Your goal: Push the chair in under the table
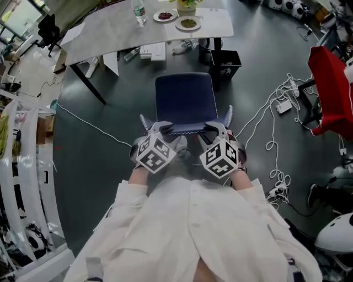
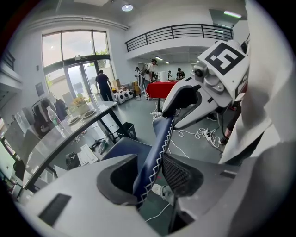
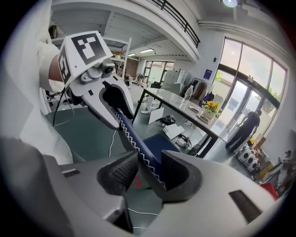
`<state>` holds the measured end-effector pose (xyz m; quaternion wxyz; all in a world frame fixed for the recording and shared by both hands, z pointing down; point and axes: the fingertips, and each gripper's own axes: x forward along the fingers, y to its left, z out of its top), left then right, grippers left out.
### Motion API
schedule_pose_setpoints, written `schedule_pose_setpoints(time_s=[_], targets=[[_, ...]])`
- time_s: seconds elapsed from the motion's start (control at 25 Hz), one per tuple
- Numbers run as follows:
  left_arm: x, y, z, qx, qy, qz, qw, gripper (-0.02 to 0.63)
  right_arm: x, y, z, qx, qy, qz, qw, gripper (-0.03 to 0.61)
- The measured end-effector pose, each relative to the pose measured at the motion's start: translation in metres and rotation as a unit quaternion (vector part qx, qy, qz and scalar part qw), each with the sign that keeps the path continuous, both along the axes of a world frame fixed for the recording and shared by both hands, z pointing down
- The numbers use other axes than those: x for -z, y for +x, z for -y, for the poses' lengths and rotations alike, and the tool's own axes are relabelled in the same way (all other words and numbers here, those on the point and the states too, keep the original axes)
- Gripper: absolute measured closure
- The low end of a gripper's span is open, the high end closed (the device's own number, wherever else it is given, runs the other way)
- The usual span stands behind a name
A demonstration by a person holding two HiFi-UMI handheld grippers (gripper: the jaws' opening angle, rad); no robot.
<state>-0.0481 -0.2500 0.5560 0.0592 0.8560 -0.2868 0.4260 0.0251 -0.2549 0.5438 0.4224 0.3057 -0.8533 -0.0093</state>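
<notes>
A dark blue chair [image 1: 185, 99] stands on the floor just short of the grey table [image 1: 105, 33], its seat facing the table. My left gripper [image 1: 160, 131] is shut on the left part of the chair's backrest top edge [image 2: 155, 152]. My right gripper [image 1: 212, 131] is shut on the right part of the same edge [image 3: 138, 148]. White zigzag stitching runs along that edge. In each gripper view the other gripper shows clamped further along the backrest. The chair's legs are hidden under the seat.
A black bin [image 1: 225, 63] stands by the table leg to the chair's right. Bottles, boxes and papers [image 1: 153, 51] lie under the table. Plates [image 1: 188, 23] and a bottle [image 1: 139, 11] sit on top. White cables [image 1: 276, 110] trail on the floor at right, near a red chair [image 1: 331, 88].
</notes>
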Motion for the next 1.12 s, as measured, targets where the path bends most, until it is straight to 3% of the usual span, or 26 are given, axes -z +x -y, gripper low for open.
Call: schedule_pose_setpoints(time_s=[0.56,1.12], targets=[[0.008,-0.021,0.121,-0.018,-0.012,-0.003,0.9997,0.443,0.007,-0.020,0.118,-0.015,-0.031,-0.004,0.999,0.428],[0.012,-0.033,0.197,-0.027,0.003,-0.004,0.9996,0.443,0.011,-0.033,0.195,-0.028,-0.019,-0.009,0.999,0.426]])
